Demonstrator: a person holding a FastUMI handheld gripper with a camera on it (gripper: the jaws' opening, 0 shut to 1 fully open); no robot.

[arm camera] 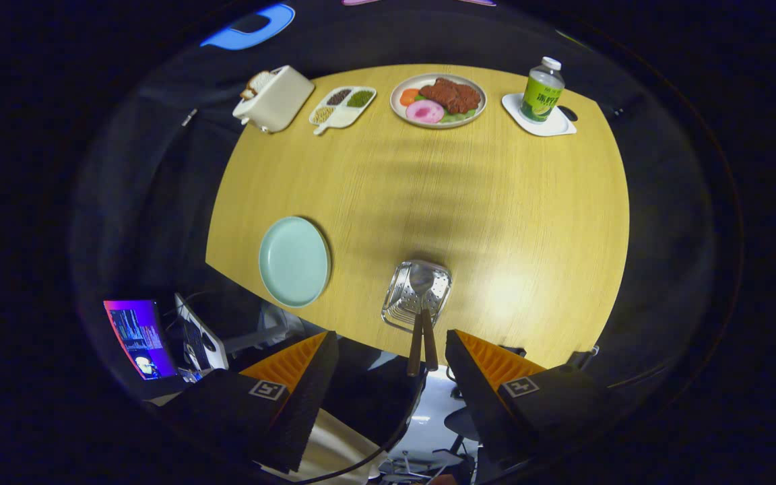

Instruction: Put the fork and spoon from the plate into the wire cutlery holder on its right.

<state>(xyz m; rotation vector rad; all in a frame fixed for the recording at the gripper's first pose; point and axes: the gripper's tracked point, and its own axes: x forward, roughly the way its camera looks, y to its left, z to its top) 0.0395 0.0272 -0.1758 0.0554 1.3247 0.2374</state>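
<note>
Wire cutlery holder point(417, 296) — on the counter point(496, 202), right of the bare pale-green plate point(294, 261). Spoon point(423, 296) and fork point(413, 330) already lie in it, wooden handles overhanging. Likely light, stiff, slippery at the metal — handles the better hold. Hand-held gripper point(391, 367) spread wide, carrying nothing.

The gripper point(391, 350) hangs high above the desk point(529, 202), looking down on it. Its two fingers point(307, 377) are spread wide apart, one reaching toward 11 o'clock and the other toward 1 o'clock, ribbed inner faces turned toward each other. Nothing sits between them and neither finger touches anything. Each finger carries a small square marker on its outer block.
</note>
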